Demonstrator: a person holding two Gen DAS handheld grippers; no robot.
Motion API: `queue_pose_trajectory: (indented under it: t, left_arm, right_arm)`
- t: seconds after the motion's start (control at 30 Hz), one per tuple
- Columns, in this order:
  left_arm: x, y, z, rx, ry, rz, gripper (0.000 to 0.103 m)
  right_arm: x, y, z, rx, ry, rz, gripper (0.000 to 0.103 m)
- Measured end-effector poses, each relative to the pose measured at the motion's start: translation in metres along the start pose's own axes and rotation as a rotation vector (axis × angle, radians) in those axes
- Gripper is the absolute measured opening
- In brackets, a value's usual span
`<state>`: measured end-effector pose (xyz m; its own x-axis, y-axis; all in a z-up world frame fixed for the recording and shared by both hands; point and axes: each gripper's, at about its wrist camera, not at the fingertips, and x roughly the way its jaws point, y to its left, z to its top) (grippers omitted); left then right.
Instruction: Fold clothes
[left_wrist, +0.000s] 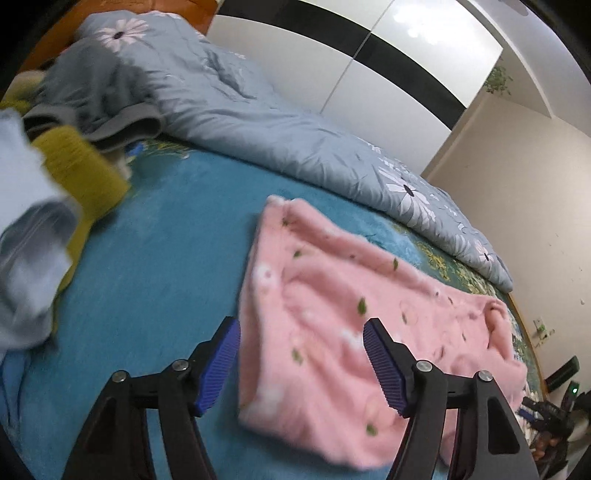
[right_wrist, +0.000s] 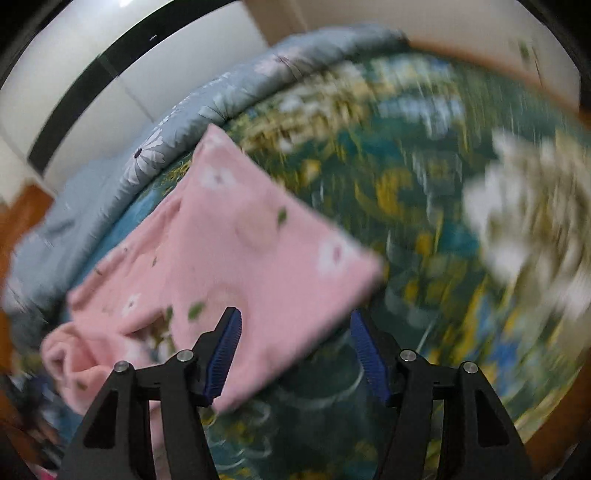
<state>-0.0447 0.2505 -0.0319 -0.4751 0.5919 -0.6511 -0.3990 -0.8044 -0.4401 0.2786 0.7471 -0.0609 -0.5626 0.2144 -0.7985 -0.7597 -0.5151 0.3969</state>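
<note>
**Both grippers spread over a pink fleece garment on the bed**

Nearest the lens in each wrist view are the black gripper arms with their ribbed blue pads. The left gripper (left_wrist: 301, 363) stands with its jaws wide apart and nothing between them; the right gripper (right_wrist: 295, 352) is likewise spread and holds nothing.

The teal floral bedspread (left_wrist: 159, 258) fills most of both views, with a grey-blue quilt (left_wrist: 258, 122) bunched along its far side. At the left edge of the left wrist view lies a heap of other clothes (left_wrist: 55, 177), grey, white and mustard, well apart from the jaws.

The pink garment (left_wrist: 332, 295) lies flat on the bedspread in a rough rectangle, rumpled at one end where a rolled fold (right_wrist: 70, 354) sits. Whether it is already folded over or only spread out, I cannot tell; the right wrist view is badly blurred.

It looks a soft, fluffy, light fleece: limp, not slippery, likely to sag and drag unless taken by two corners or a straight edge. Its near edge runs between the left jaws; its near corner (right_wrist: 369, 269) lies just beyond the right jaws, its lower edge passing between them.
</note>
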Motion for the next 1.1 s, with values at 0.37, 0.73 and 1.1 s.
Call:
queue_pose_trajectory:
  t: [0.37, 0.73, 1.1]
  left_arm:
    - [-0.025, -0.007, -0.005, 0.035, -0.020, 0.011, 0.073]
    - [-0.001, 0.012, -0.002, -0.015, 0.038, 0.082, 0.073]
    - [0.014, 0.023, -0.004, -0.036, 0.080, 0.161, 0.073]
  right_arm:
    - [0.031, 0.010, -0.030, 0.214, -0.072, 0.122, 0.029]
    - [-0.017, -0.010, 0.092, 0.024, -0.230, -0.183, 0.007]
    - [0.015, -0.026, 0.163, -0.182, -0.336, -0.653, 0.007]
